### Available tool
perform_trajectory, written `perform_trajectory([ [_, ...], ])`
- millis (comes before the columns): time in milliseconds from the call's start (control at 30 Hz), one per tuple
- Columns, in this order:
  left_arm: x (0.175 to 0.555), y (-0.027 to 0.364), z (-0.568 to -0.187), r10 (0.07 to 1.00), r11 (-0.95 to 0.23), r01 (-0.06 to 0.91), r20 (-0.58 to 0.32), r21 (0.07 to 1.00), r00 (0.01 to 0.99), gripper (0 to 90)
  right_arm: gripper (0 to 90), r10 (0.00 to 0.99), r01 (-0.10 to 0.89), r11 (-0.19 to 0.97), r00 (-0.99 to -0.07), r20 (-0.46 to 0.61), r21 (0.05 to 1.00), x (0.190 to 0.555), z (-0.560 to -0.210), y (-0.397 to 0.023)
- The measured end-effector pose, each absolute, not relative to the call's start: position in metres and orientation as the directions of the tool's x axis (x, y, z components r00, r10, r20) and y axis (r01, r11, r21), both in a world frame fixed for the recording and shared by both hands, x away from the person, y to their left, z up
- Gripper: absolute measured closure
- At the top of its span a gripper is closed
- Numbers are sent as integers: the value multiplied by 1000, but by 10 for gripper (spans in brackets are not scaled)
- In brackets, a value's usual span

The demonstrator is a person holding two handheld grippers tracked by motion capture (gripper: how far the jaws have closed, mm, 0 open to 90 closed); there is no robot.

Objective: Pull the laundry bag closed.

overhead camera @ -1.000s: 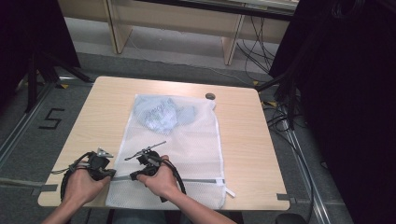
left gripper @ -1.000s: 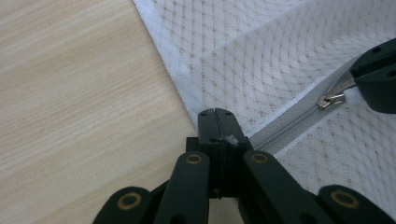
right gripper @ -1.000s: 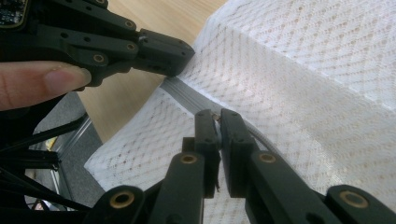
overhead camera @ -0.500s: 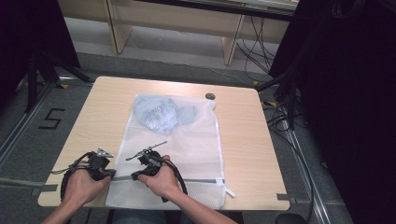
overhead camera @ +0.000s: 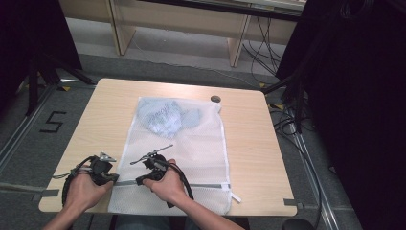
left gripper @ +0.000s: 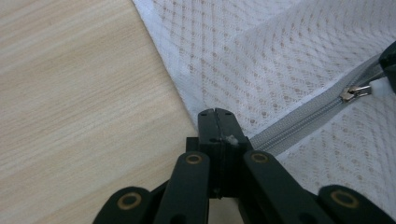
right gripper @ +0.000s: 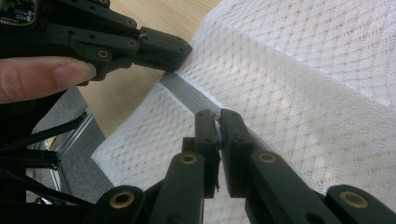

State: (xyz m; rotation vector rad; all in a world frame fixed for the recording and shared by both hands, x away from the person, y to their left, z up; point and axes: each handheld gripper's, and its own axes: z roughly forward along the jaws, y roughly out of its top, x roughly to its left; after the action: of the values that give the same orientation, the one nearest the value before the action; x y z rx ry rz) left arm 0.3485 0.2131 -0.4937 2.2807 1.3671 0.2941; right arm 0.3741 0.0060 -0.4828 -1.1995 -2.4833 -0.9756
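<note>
A white mesh bag (overhead camera: 196, 143) lies flat on the wooden table (overhead camera: 253, 143), with a light blue garment (overhead camera: 165, 116) inside its far end. A grey zipper (overhead camera: 201, 185) runs across the bag's near end. My left gripper (overhead camera: 114, 179) is shut on the bag's left edge, at the zipper's end (left gripper: 261, 137). Just to its right, my right gripper (overhead camera: 140, 180) is shut on the zipper pull (left gripper: 354, 92). In the right gripper view the jaws (right gripper: 216, 116) pinch the small metal pull, and the left gripper (right gripper: 161, 49) holds the fabric close by.
A small dark disc (overhead camera: 215, 98) lies on the table near its far edge, beyond the bag's far right corner. Cables (overhead camera: 282, 120) and dark stands crowd the floor to the right. The table's front edge (overhead camera: 158, 212) is right below my hands.
</note>
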Motion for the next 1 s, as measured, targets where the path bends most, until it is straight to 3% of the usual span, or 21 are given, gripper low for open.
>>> perform_trajectory([
  [633, 349, 213, -494, 874, -398, 774, -53, 493, 483, 900, 870, 615, 766, 447, -638, 463, 461, 373, -481, -1],
  [800, 349, 213, -494, 873, -401, 772, -49, 492, 485, 900, 870, 594, 730, 470, -678, 434, 496, 375, -481, -3],
  [833, 348, 213, -494, 874, -400, 774, -51, 492, 484, 900, 870, 617, 761, 452, -643, 453, 465, 373, -479, -3],
  [1000, 348, 213, -494, 874, -401, 773, -48, 491, 484, 900, 870, 614, 759, 449, -646, 455, 472, 374, -479, -8],
])
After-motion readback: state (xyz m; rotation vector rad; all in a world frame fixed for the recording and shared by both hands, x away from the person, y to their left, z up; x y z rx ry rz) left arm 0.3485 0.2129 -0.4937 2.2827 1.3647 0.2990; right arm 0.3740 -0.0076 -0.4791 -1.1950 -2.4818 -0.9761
